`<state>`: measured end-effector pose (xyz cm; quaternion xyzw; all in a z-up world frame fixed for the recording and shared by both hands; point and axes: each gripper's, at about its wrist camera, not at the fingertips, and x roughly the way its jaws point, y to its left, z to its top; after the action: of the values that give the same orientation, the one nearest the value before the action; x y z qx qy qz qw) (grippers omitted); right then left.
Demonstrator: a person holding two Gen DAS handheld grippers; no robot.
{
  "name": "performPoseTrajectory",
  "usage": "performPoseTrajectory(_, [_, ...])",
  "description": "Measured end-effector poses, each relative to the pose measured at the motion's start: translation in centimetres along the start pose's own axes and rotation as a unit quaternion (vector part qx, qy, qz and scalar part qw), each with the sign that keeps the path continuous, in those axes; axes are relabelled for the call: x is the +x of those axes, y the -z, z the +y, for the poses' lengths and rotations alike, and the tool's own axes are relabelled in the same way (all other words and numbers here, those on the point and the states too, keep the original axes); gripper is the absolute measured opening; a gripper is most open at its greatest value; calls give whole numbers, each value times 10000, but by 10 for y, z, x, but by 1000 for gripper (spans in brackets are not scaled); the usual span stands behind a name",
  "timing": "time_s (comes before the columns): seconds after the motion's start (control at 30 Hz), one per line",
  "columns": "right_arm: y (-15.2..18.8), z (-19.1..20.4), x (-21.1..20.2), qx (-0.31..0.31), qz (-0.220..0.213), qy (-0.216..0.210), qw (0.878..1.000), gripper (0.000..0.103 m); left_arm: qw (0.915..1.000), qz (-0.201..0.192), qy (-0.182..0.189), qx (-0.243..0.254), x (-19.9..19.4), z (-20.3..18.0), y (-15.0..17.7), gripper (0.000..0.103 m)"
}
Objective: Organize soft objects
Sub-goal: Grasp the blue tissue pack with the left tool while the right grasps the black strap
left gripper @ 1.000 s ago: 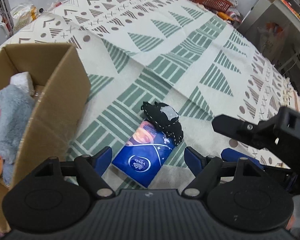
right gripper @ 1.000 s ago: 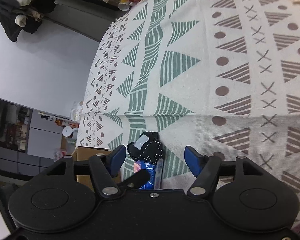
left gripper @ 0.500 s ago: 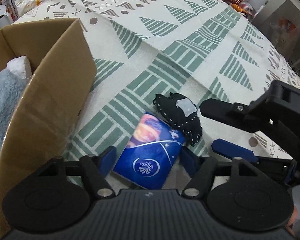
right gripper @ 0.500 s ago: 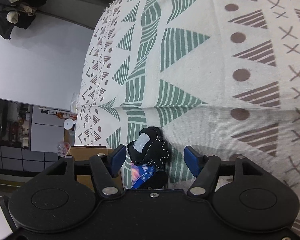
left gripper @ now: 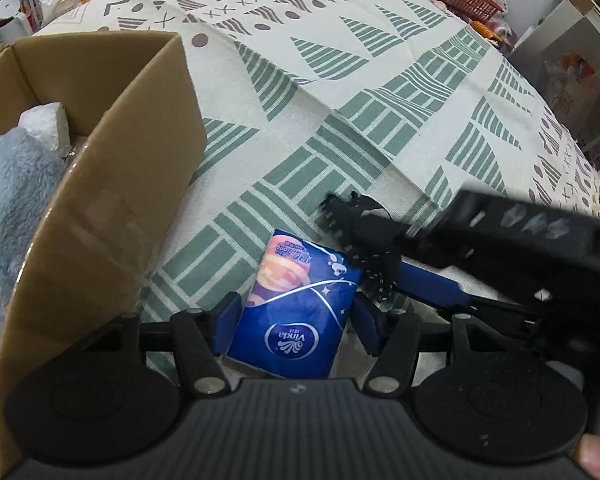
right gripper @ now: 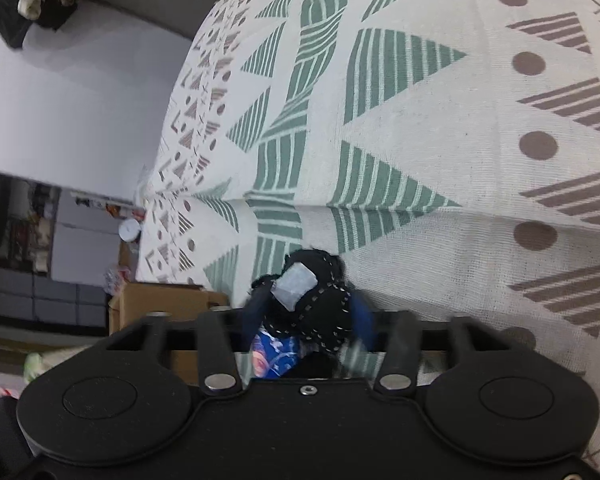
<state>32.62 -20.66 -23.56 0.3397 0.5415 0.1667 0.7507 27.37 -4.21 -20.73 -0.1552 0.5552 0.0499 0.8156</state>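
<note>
From the left wrist view, the left claw (left gripper: 296, 320) is seen closed narrowly around a blue tissue pack (left gripper: 300, 304), which is gripped at its sides by the blue fingers (left gripper: 226, 322). The pack lies on the patterned cloth (left gripper: 340, 92) of the desk. Just ahead and to the right, a black stitched pouch (left gripper: 364, 236) is touched by the right claw (left gripper: 404, 256). To the left of the left claw stands a cardboard box (left gripper: 112, 208), in which a grey plush toy (left gripper: 8, 200) is held.

From the right wrist view, the right claw (right gripper: 308, 316) is seen drawn in on the black stitched pouch (right gripper: 312, 300), though its fingers are blurred. The tissue pack (right gripper: 274, 354) is partly seen beneath the pouch. The cardboard box (right gripper: 160, 304) is set to the left.
</note>
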Motion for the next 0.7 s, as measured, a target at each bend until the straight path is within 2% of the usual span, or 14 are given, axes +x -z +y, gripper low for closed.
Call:
performPoseTrajectory(0.17, [3,-2,-4,72,1,-2,10000,27,10000,59,23,20,-3,-1,0,57])
performPoseTrajectory(0.33, [10,1,-20,-61,-164,117,9998,26,10000,39,-3,90,-14,-2,5,57])
performPoseTrajectory(0.7, [26,20,-69,-393,-744,-171,9963,26,9991,-295,223,223,-59,-4,6,57])
